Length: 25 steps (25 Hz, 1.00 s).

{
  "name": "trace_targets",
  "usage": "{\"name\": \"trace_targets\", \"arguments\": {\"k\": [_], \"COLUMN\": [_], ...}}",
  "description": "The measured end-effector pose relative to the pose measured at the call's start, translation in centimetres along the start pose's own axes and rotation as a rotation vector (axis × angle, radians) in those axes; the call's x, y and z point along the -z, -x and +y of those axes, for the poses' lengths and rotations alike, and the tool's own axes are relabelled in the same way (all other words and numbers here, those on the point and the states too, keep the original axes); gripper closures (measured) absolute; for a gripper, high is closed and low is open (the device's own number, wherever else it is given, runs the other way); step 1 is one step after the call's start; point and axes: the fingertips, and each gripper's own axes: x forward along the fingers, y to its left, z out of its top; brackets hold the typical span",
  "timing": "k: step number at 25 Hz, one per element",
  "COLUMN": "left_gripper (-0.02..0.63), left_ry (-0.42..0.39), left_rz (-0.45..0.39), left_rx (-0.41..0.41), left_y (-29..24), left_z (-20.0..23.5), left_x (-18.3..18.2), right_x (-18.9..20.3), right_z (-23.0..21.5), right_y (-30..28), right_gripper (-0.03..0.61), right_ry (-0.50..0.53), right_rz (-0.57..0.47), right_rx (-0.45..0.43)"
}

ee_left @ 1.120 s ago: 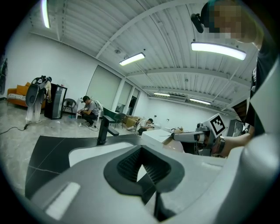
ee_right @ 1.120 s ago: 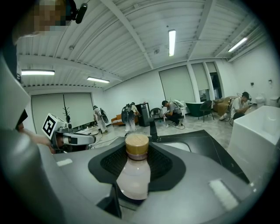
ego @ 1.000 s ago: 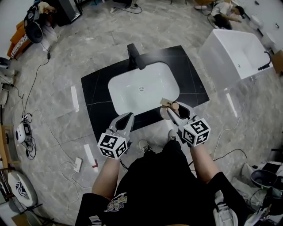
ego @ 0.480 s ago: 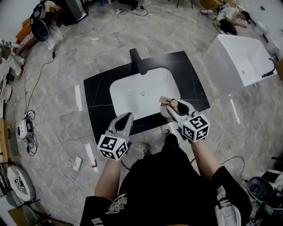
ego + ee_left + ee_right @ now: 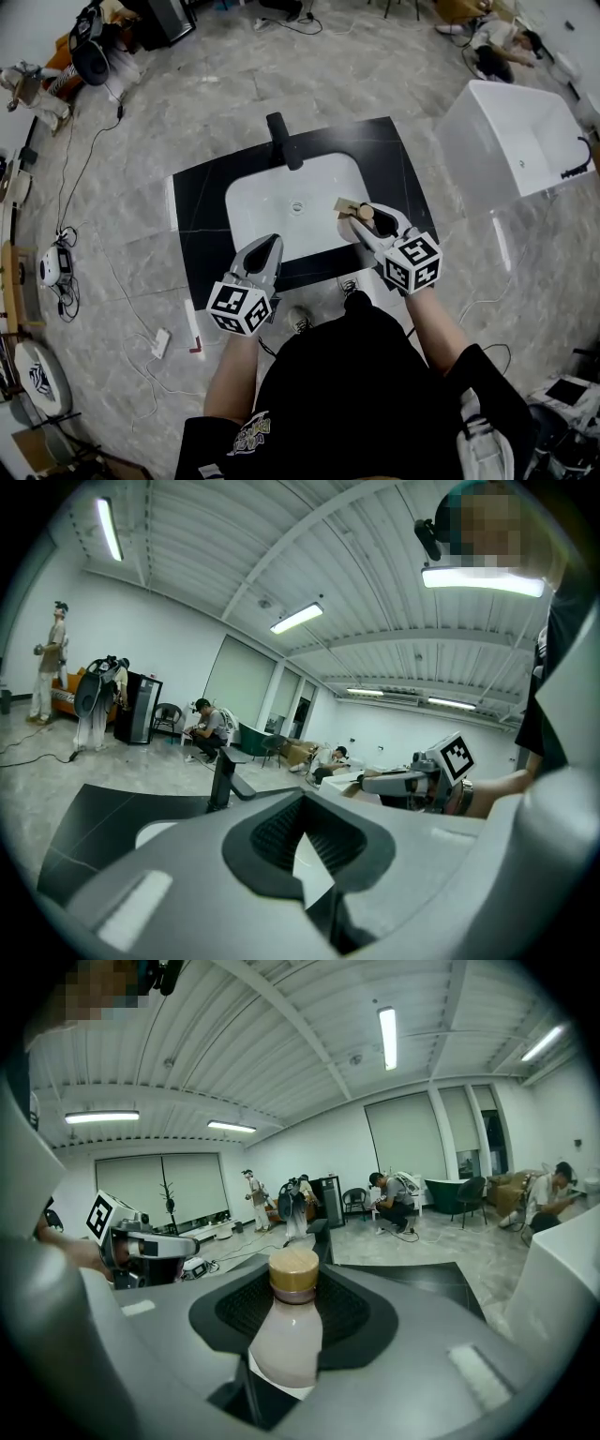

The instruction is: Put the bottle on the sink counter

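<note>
Showing only its tan cap from above, the bottle (image 5: 366, 213) sits clamped in the right gripper (image 5: 364, 223); the left gripper (image 5: 271, 244) is closed, empty.

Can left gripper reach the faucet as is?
Likely yes: the left gripper, empty, sits at the near rim of the basin, and only bare basin lies between it and the faucet at the far rim.

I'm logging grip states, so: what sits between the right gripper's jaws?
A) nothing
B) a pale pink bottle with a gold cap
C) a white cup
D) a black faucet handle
B: in the right gripper view, the pale pink bottle with a gold cap stands clamped between the jaws of the right gripper.
</note>
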Motion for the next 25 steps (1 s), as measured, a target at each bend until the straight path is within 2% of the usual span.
{"name": "trace_targets", "arguments": {"k": [14,25], "left_gripper": [0.614,0.614], "left_ry": [-0.01,-0.035], "left_rz": [0.029,0.011], "left_rx": [0.033,0.151], "left_y": [-7.0,-12.7], "left_z": [-3.2,-6.7], "left_x": [0.1,1.1], "right_x": [-1.1,0.4], "right_z": [-8.0,-14.2], "right_y": [-1.3,-4.2], "right_gripper": [0.413,0.413], "right_ry": [0.017,0.041], "right_rz": [0.016,0.073], "right_rx": [-0.011,-0.047]}}
